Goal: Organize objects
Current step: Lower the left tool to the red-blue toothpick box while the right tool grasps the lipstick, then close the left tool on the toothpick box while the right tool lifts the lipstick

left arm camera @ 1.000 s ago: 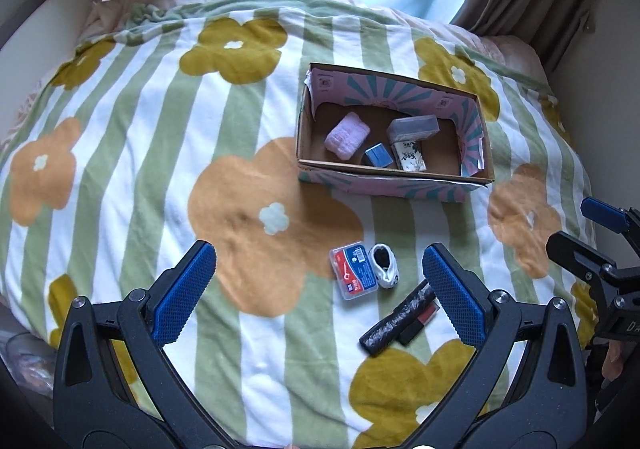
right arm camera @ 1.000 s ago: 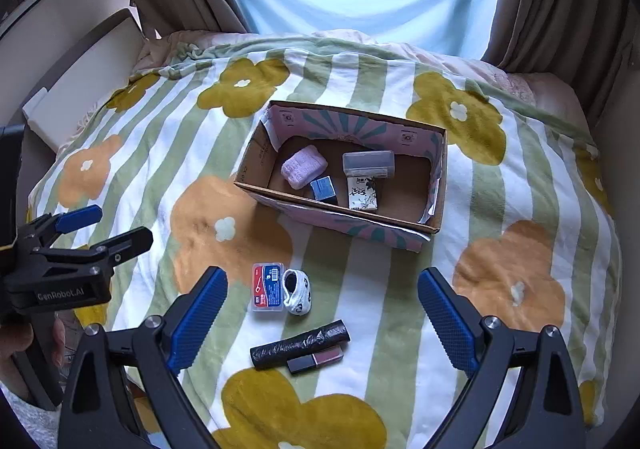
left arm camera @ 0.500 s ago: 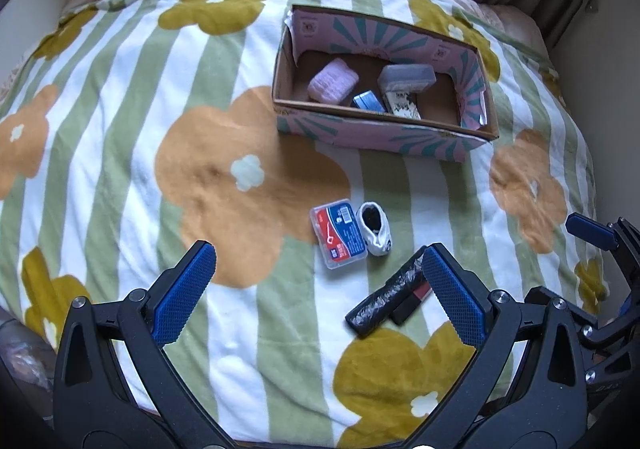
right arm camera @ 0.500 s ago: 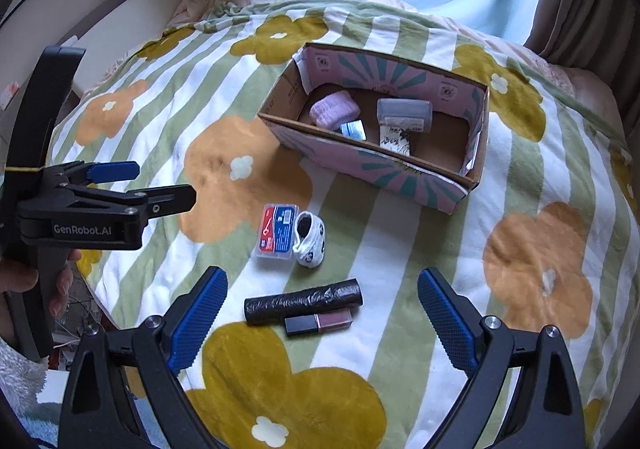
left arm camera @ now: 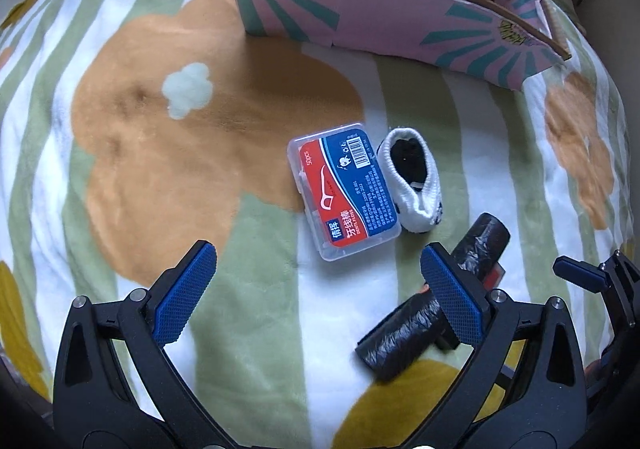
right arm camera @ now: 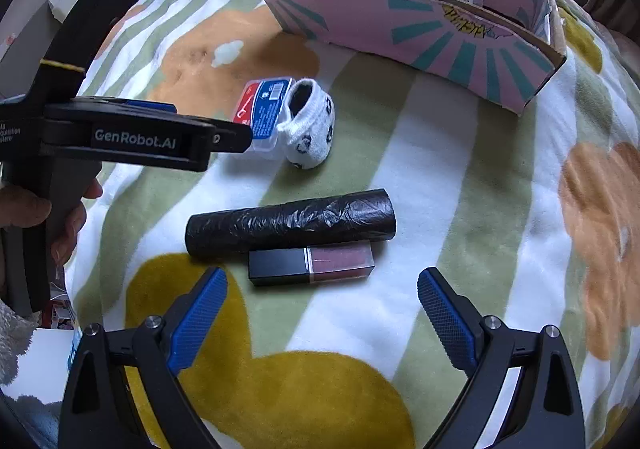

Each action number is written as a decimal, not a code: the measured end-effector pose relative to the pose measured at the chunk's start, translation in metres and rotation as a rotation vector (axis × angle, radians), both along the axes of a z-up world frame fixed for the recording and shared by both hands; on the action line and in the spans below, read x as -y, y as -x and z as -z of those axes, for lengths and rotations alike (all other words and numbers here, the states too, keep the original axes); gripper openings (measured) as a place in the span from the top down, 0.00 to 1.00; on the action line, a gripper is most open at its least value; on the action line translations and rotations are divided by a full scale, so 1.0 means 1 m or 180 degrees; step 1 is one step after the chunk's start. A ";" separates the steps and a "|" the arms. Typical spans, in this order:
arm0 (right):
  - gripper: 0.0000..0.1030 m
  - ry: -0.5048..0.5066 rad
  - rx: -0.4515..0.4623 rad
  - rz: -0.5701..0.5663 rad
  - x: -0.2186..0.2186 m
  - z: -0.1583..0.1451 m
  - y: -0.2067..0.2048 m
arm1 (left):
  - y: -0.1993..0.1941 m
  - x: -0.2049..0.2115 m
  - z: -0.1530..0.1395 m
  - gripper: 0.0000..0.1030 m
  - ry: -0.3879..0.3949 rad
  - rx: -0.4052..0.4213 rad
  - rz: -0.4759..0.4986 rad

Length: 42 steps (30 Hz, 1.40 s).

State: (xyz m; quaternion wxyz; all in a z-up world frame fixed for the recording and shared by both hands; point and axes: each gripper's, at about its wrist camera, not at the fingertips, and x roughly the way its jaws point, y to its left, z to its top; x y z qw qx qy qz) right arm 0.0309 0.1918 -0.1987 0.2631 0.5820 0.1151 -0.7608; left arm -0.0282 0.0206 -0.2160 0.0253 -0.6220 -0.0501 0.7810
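Here the left gripper (left arm camera: 316,289) hangs wide apart, empty, just short of the floss box (left arm camera: 344,203); a small sock (left arm camera: 414,185) touches that box; the right gripper (right arm camera: 322,315) gapes wide, empty, near the lipstick (right arm camera: 312,263) beside the black roll (right arm camera: 290,223); the cardboard box (right arm camera: 420,37) sits beyond on the blanket (right arm camera: 460,185).

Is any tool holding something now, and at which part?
Nothing is held. The left tool and right tool are both open above the blanket, with nothing between their pads.

The cardboard box (left arm camera: 384,21) hides most of its contents. The left gripper's finger (left arm camera: 452,297) covers the lipstick (left arm camera: 496,275) and the bag roll's (left arm camera: 404,337) middle.
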 end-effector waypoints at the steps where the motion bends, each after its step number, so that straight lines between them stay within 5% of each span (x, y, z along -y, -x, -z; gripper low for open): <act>1: 0.08 -0.0014 0.0012 -0.0022 0.000 0.006 0.001 | 0.002 -0.002 0.007 0.02 0.0008 0.0012 0.0003; 14: 0.08 -0.0095 0.0124 -0.0195 0.013 0.036 0.005 | 0.021 -0.014 0.039 0.03 0.0026 0.0088 -0.0074; 17: 0.16 -0.0091 0.0165 -0.0184 0.014 0.040 0.008 | 0.027 -0.013 0.038 0.04 0.0006 0.0073 -0.0113; 23: 0.22 -0.0098 0.0168 -0.0206 0.018 0.042 0.008 | 0.040 -0.017 0.034 0.19 -0.0015 0.0051 -0.0115; 28: 0.22 -0.0100 0.0163 -0.0177 0.018 0.042 0.009 | 0.047 -0.025 0.034 0.42 -0.0032 0.0104 -0.0062; 42: 0.23 -0.0076 0.0090 -0.0036 0.007 0.022 0.004 | 0.042 -0.036 0.006 0.45 -0.0080 0.0008 -0.0028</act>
